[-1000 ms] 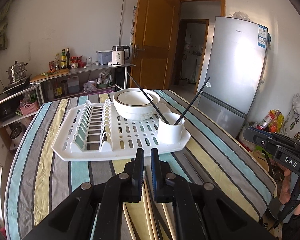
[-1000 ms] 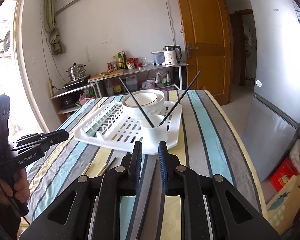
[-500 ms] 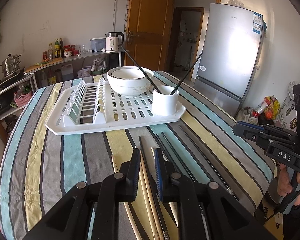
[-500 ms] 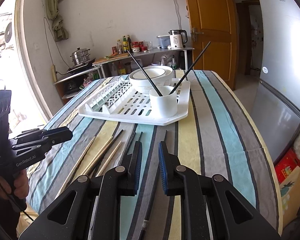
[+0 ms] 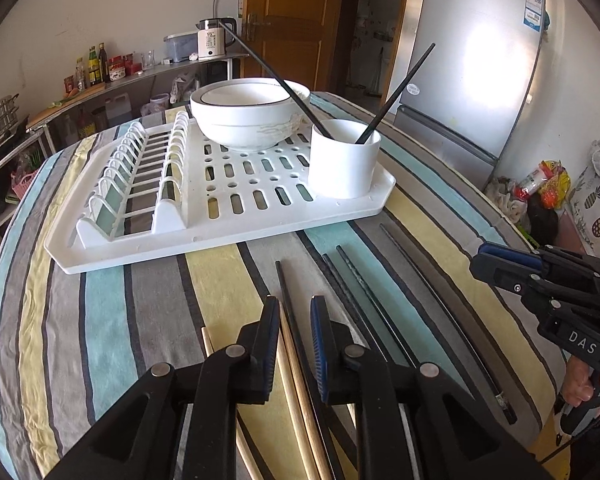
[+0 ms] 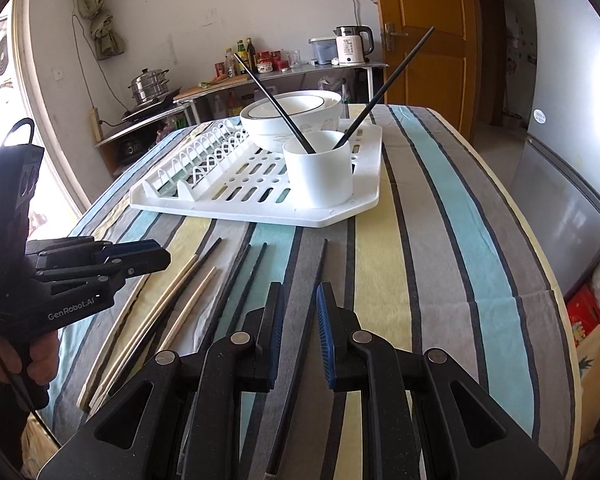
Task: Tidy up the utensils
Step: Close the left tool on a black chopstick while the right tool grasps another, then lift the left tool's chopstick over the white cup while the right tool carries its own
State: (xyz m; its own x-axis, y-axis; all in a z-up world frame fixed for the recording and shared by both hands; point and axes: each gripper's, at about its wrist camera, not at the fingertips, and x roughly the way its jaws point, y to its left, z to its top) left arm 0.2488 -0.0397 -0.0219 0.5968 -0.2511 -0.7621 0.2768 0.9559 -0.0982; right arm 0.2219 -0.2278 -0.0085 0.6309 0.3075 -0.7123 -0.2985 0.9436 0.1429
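Observation:
Several loose chopsticks lie on the striped tablecloth in front of a white drying rack (image 5: 236,216): black ones (image 5: 364,292) and pale wooden ones (image 6: 180,284). A white cup (image 5: 344,160) on the rack holds two black chopsticks (image 5: 400,92). My left gripper (image 5: 295,312) hovers open over a black chopstick (image 5: 282,284) and a wooden one. My right gripper (image 6: 300,304) hovers open over another black chopstick (image 6: 322,264). Both are empty.
A white bowl (image 5: 244,116) sits on the rack behind the cup. The rack also shows in the right wrist view (image 6: 260,192). A fridge (image 5: 480,60) stands right of the table, a shelf with a kettle (image 5: 212,38) and bottles behind.
Both grippers have pulled back from the rack and tilted down toward the table. The loose chopsticks have come into view beneath them. The jaws have opened a little.

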